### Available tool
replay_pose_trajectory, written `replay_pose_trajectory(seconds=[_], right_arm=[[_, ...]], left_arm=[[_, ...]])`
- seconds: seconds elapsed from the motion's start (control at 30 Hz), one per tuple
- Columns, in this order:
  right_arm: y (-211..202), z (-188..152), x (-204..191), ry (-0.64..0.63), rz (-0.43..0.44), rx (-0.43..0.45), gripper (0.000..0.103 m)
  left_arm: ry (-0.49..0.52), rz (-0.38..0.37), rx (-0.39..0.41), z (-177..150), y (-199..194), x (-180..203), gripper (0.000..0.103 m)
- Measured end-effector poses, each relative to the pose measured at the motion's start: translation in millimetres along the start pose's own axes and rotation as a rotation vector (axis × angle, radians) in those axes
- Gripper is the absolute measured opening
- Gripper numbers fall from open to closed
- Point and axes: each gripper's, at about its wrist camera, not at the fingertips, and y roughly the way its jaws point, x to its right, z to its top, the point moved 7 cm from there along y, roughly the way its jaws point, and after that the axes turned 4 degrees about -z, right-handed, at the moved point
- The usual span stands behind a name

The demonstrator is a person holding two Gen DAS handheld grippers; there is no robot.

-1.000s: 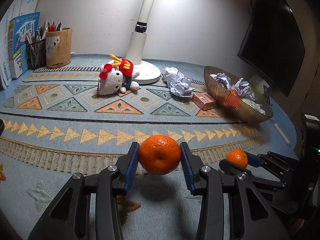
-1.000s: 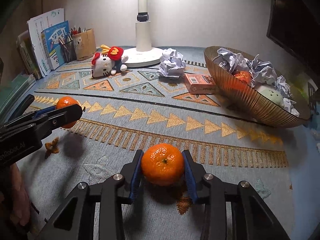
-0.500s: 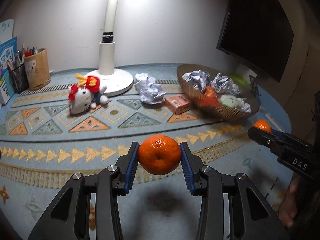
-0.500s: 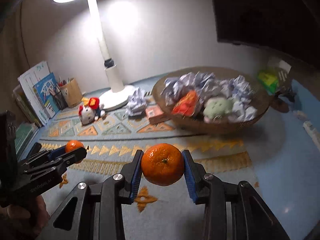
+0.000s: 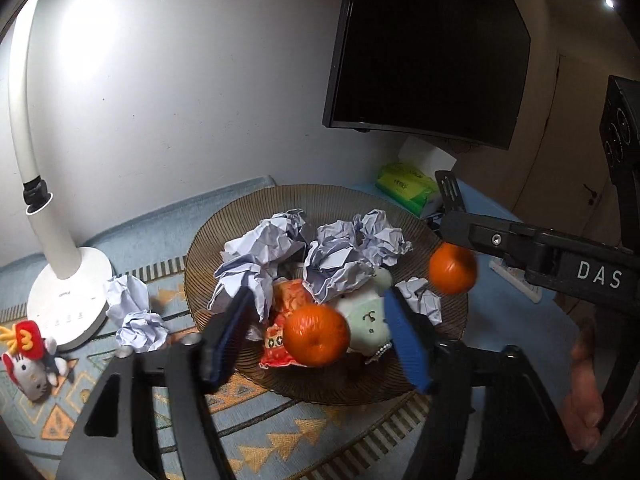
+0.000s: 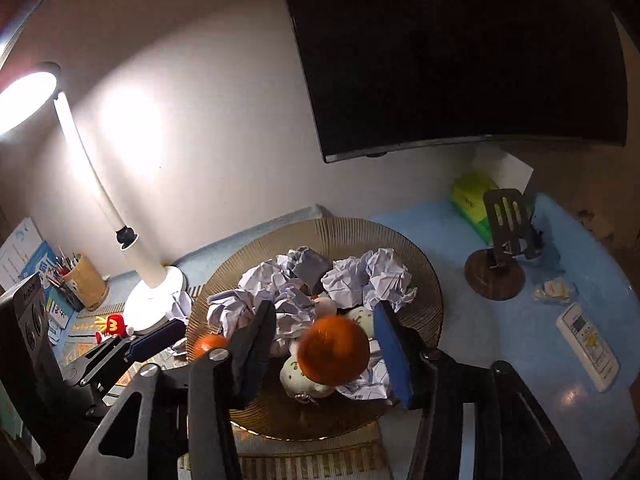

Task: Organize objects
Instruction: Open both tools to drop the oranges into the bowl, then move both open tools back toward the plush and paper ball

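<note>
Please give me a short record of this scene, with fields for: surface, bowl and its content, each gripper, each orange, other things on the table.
surface: patterned cloth on a blue table
bowl: brown ribbed bowl with paper balls, green plush, red packet
left gripper: jaws have just been opening, clear of its orange
left orange: between the open jaws, over the bowl
right gripper: jaws have just been opening
right orange: blurred, between the jaws, no pad pressing it
others: lamp, cat plush, remote, pen holder
</note>
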Motion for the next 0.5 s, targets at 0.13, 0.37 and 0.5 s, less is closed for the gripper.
replay_pose_trajectory(seconds=[0.13, 0.37, 0.5], right_arm=[[-3.2, -5.7, 7.2, 0.036, 0.013, 0.011, 0.065], [-35.0, -28.3, -48.2, -0.005, 0.126, 0.009, 0.066], [-44.4, -58.6, -102.4, -0.053, 0.22, -0.011, 0.069]], left_arm=[[-0.07, -0.033, 0.025, -6.2, -18.8, -12.7, 0.089], [-0.152, 0.075, 0.117, -38.8, -113.9, -55.8, 0.089], [-0.213, 0.202, 0.137, -76.8, -159.9, -90.7, 0.102]])
